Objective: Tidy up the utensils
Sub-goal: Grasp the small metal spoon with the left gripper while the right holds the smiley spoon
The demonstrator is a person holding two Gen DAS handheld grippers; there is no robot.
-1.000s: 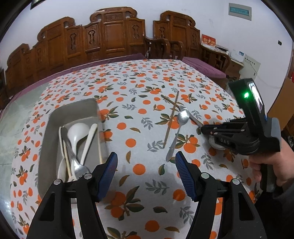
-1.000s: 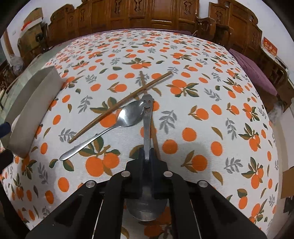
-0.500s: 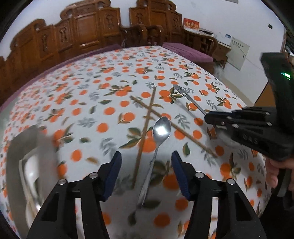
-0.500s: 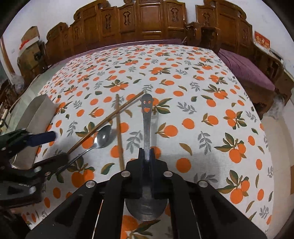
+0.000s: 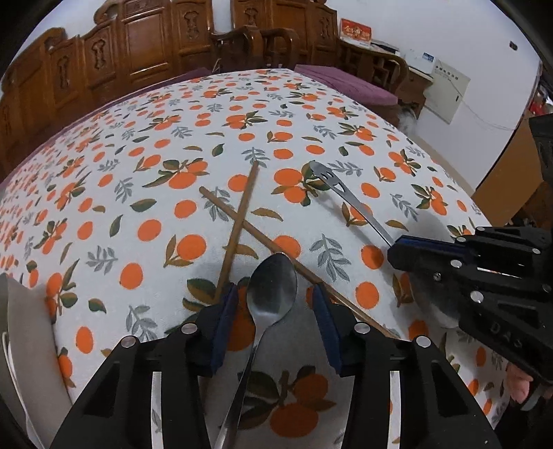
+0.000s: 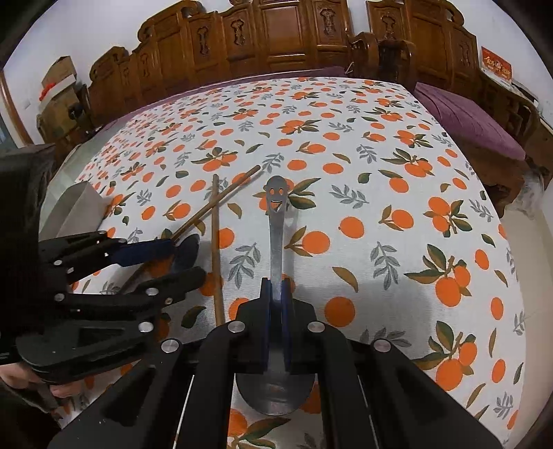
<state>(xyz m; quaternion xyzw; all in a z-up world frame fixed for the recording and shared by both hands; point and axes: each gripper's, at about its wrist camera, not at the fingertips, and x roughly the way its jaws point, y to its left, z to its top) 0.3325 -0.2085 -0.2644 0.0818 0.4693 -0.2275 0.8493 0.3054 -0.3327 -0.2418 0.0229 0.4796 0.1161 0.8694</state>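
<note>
Since the frame a second ago, the left gripper (image 5: pixel 274 324) has left the grey tray (image 5: pixel 29 342) and is now straddling the plain spoon (image 5: pixel 271 293) on the tablecloth (image 5: pixel 145 269); the right gripper (image 6: pixel 275 300) has lifted the smiley-handled spoon (image 6: pixel 276 221) away from the crossed chopsticks (image 5: pixel 242 214).

Writing: raised letters are showing on the right gripper body in the left wrist view, too small to read with certainty. A red placard with gold characters (image 5: pixel 356 32) is hanging on the far wall, illegible. No brand marks are visible on either spoon.

Left gripper: its jaws are standing apart, with one blue pad (image 5: pixel 224 321) on each side of the plain spoon's bowl and clear of it. The spoon is lying flat, handle running back between the fingers toward the camera. One chopstick is passing beside the right finger.

Right gripper: it is clamping the smiley-handled spoon at the neck, the bowl sitting under the fingers and the handle pointing away above the cloth.

The tray is sitting at the table's left edge, well apart from both spoons.
</note>
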